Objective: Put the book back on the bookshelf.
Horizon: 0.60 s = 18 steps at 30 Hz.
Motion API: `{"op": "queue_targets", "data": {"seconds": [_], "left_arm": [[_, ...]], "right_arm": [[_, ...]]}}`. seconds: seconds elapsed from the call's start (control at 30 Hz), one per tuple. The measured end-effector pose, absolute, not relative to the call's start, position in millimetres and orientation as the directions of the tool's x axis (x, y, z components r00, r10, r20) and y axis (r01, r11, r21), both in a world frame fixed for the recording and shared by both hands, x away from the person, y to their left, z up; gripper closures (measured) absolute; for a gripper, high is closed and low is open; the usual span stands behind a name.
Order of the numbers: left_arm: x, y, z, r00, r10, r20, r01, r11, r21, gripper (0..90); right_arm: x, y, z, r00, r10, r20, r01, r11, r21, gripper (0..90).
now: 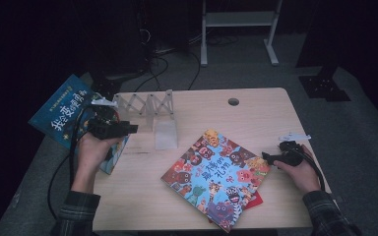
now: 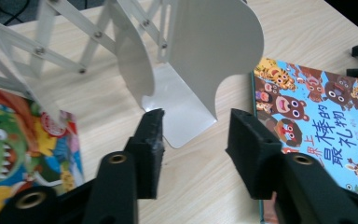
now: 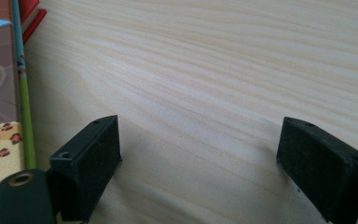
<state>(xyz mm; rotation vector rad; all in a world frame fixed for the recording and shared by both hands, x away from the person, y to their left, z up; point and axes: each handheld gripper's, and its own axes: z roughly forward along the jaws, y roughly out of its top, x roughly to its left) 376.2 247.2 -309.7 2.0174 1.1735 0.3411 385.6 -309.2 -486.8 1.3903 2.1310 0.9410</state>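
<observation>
- One pale wooden desk (image 1: 142, 196) carries everything I'm working with, and a round cable hole sits near its far edge.
- Lying flat near the middle of the desk is the big animal picture book (image 1: 215, 179), turned at an angle; a red book (image 1: 257, 199) peeks out from under its near right corner.
- At the left edge I see the blue book (image 1: 61, 109), hanging partly off the desk, with another colourful book (image 2: 23, 140) lying beside it under my left hand.
- Standing upright at the far left is the white folding book rack (image 1: 150, 105), its scissor lattice stretched between curved end plates; in the left gripper view the nearest plate (image 2: 214, 51) stands just beyond the fingers.
- My left gripper (image 1: 130, 129) hovers near the rack's base, pointing toward it; its fingers (image 2: 151, 140) are spread apart and hold nothing.
- My right gripper (image 1: 265, 158) sits just beside the right edge of the animal book, low over bare wood; its fingers (image 3: 93, 154) are spread wide with nothing between them.
</observation>
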Motion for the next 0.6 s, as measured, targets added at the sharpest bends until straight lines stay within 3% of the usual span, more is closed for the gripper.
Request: {"op": "queue_targets", "data": {"seconds": [0.33,0.47,0.6], "left_arm": [[370.0,226.3,-350.1,0.589,0.797,-0.135,0.621,-0.340,0.706,34.8],[366.3,220.3,-364.0,0.622,0.771,-0.135,0.589,-0.347,0.730,34.6],[362.3,215.3,-379.0,0.637,0.756,-0.149,0.589,-0.353,0.727,37.7]], "right_arm": [[384.5,-309.1,-486.0,-0.397,0.918,0.015,0.630,0.261,0.731,14.6],[381.3,-311.1,-478.8,-0.382,0.924,0.011,0.657,0.263,0.707,33.3],[373.8,-316.4,-468.0,-0.362,0.931,0.037,0.655,0.226,0.721,38.4]]}}
